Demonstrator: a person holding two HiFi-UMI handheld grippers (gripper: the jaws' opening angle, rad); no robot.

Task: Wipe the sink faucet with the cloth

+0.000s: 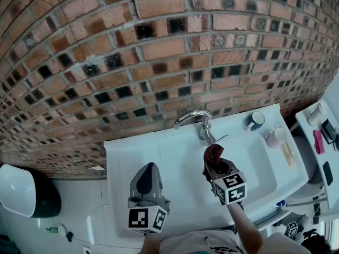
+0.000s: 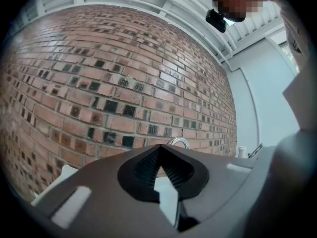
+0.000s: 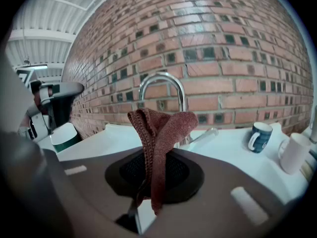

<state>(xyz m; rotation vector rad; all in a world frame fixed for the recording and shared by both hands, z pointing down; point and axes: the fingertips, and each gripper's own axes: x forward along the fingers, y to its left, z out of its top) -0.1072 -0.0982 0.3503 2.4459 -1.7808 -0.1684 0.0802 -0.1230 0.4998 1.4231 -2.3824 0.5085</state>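
- Ahead of both grippers: brick wall (image 1: 159, 46), red with dark inset tiles; fills the background in every view.
- Beneath both grippers: white sink (image 1: 175, 157), backed against that wall.
- Well off to the left gripper's left, lower down: white and dark bin (image 1: 21, 189).
- Left gripper (image 1: 150, 167): hovers over the sink's left part, tilted up toward the wall; jaws closed tip to tip, nothing between them.
- Right gripper (image 1: 216, 165): hovers over the basin, just right of the left gripper; jaws clamped on the cloth.
- Faucet (image 1: 192, 116): chrome arch, straight ahead of the right gripper's jaws and near them; ahead and to the right of the left gripper.
- Cloth (image 1: 213, 153): reddish-brown knit, pinched between the right gripper's jaws; folded loop sticks out past the tips toward the faucet's base, contact unclear.
- Dark mug (image 1: 256, 120) and white cup (image 1: 275, 136): on the sink's ledge, to the right gripper's right, near each other.
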